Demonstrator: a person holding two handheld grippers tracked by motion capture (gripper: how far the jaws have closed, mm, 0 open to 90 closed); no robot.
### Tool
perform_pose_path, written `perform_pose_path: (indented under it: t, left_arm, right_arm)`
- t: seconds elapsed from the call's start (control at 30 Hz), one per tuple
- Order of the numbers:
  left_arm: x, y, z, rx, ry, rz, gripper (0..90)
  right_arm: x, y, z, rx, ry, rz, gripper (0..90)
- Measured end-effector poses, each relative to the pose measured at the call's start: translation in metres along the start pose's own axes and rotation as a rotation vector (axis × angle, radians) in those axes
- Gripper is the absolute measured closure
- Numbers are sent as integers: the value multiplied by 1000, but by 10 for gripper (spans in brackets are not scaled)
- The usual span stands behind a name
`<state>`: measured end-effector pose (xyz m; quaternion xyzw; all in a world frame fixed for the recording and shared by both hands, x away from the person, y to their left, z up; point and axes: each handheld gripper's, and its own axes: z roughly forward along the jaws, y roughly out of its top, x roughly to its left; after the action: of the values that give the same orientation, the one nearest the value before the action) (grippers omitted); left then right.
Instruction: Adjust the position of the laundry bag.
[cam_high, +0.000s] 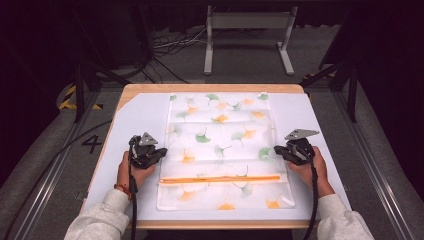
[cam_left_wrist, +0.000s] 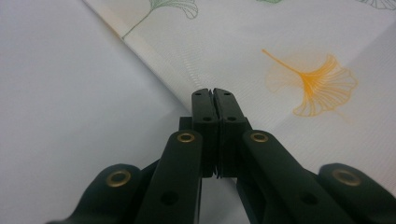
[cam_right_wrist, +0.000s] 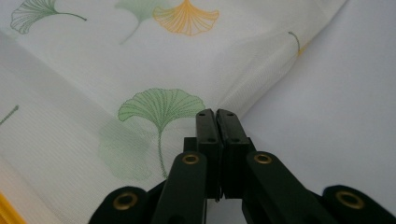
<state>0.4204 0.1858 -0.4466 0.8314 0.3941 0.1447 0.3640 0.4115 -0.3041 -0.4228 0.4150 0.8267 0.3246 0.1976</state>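
A thin white cloth (cam_high: 220, 130) printed with green and orange ginkgo leaves lies spread on the white table mat (cam_high: 140, 115). An orange band (cam_high: 220, 178) runs across it near the front. My left gripper (cam_high: 162, 151) sits at the cloth's left edge. In the left gripper view it (cam_left_wrist: 214, 91) is shut with the cloth (cam_left_wrist: 280, 46) edge running into the jaws. My right gripper (cam_high: 276, 150) is at the right edge. In the right gripper view it (cam_right_wrist: 216, 112) is shut where creases of the cloth (cam_right_wrist: 93, 60) gather at the tips.
The mat covers a wooden table (cam_high: 210, 87). Behind it on the floor stand a grey metal frame (cam_high: 247, 30) and loose cables (cam_high: 165, 45). A "4" marking (cam_high: 91, 144) is on the floor at the left. Bare mat (cam_right_wrist: 336, 116) flanks the cloth on both sides.
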Motion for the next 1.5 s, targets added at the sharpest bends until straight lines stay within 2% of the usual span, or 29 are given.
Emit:
perform_pose_path:
  t: [0.2, 0.4, 0.83, 1.0, 1.13, 1.23, 1.37, 1.5]
  left_arm:
    - [-4, 5, 2, -3, -14, 1, 883]
    - [-8, 7, 5, -1, -21, 21, 883]
    - [-15, 9, 6, 3, -51, 39, 883]
    - [-20, 10, 6, 9, -67, 58, 883]
    - [-22, 10, 8, 10, -72, 59, 883]
    - [-23, 11, 9, 15, -70, 79, 883]
    - [-25, 10, 9, 16, -73, 73, 883]
    - [-26, 10, 8, 17, -78, 83, 883]
  right_arm:
    - [-3, -2, -2, 1, -5, 3, 892]
    - [-8, -7, -8, 9, 1, 16, 892]
    - [-10, -13, -14, 36, -7, -7, 892]
    - [-11, -16, -17, 45, -17, -17, 891]
    - [-12, -18, -19, 53, -16, -16, 891]
    - [-12, -20, -21, 60, -17, -20, 891]
    - [-12, -21, -23, 61, -11, -20, 891]
    - [-13, -23, -25, 71, -12, -21, 891]
